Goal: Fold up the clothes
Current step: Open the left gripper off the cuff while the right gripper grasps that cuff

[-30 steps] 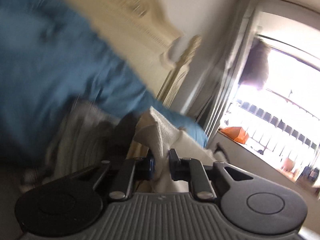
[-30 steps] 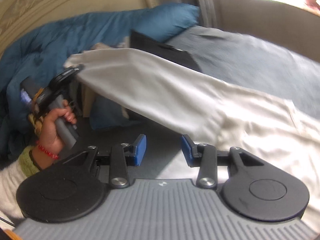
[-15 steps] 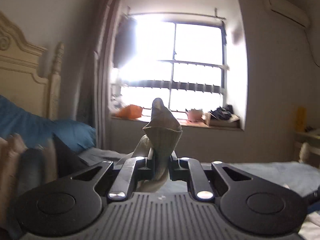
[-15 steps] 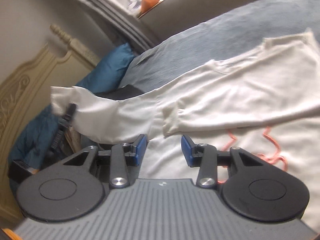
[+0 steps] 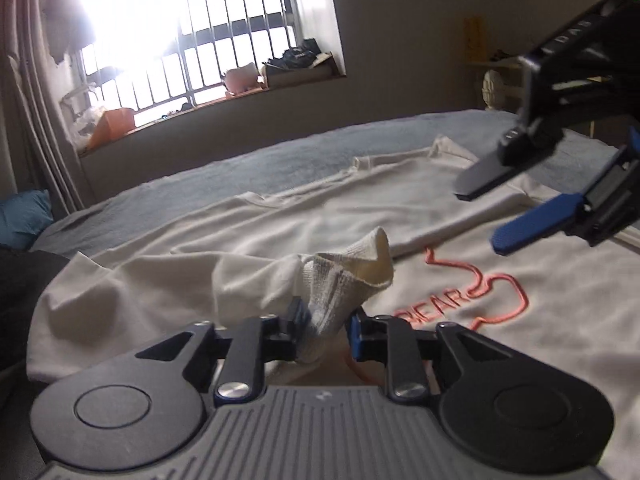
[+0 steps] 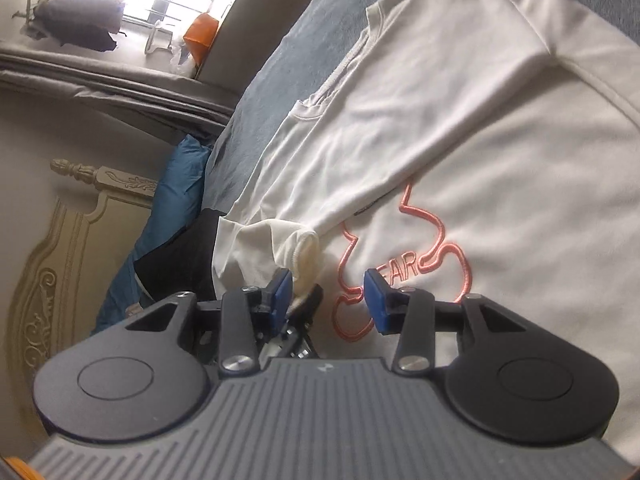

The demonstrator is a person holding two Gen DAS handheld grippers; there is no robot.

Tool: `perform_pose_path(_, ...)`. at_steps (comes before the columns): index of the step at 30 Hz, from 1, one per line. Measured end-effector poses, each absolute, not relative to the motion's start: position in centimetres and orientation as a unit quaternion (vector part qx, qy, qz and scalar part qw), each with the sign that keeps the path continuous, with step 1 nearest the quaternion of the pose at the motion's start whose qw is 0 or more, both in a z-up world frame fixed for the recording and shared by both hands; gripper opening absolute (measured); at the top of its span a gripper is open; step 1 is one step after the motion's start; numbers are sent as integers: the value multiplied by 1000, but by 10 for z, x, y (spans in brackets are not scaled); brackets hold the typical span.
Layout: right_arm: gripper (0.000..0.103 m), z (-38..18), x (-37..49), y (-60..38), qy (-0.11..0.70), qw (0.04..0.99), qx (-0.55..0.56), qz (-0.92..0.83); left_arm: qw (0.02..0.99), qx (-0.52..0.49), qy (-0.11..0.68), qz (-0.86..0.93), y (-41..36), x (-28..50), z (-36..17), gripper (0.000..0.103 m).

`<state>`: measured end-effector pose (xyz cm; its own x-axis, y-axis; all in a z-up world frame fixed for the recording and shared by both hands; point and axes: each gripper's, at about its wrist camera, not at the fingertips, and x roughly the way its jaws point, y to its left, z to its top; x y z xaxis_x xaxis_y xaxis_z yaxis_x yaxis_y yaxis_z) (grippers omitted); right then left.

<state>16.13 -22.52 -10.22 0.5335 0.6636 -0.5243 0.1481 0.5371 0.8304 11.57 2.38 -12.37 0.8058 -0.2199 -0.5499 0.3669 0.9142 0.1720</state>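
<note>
Our left claw [image 5: 326,330] has just been spreading its jaws, and the ribbed cuff [image 5: 348,276] of the sleeve sits loosely between them, brushing the left pad with a gap on the right, so we count it released. Our right claw [image 6: 326,296] hangs with its blue pads apart and nothing between them, above the shirt's chest. We see the white sweatshirt [image 6: 500,128] spread flat on the grey bed [image 5: 256,168], front up, with a pink outline and lettering [image 6: 404,268] on it. One sleeve lies folded across the chest; the other ends in our left claw, near the lettering.
</note>
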Motion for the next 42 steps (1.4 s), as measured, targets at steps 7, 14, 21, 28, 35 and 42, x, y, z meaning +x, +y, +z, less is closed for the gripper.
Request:
perform_pose_path(7, 41, -124, 174, -209, 485, 718, 476, 152, 928, 116, 283, -212, 37, 87, -121, 50)
perform_pose_path(14, 42, -130, 188, -195, 497, 692, 509, 127, 926, 154, 254, -233, 31, 114, -114, 67)
perform_pose_path(21, 45, -137, 186, -192, 521, 680, 507, 98, 918, 172, 252, -253, 25, 133, -127, 41)
perform_pose_path(28, 50, -150, 192, -187, 528, 666, 518, 98, 936, 150, 224, -227, 36, 122, -126, 9)
perform_pose_path(35, 52, -142, 209, -165, 523, 665, 514, 144, 953, 90, 199, -209, 44, 122, -102, 8)
perform_pose_path(42, 4, -116, 235, -153, 490, 719, 456, 187, 958, 53, 191, -206, 43, 130, -86, 9)
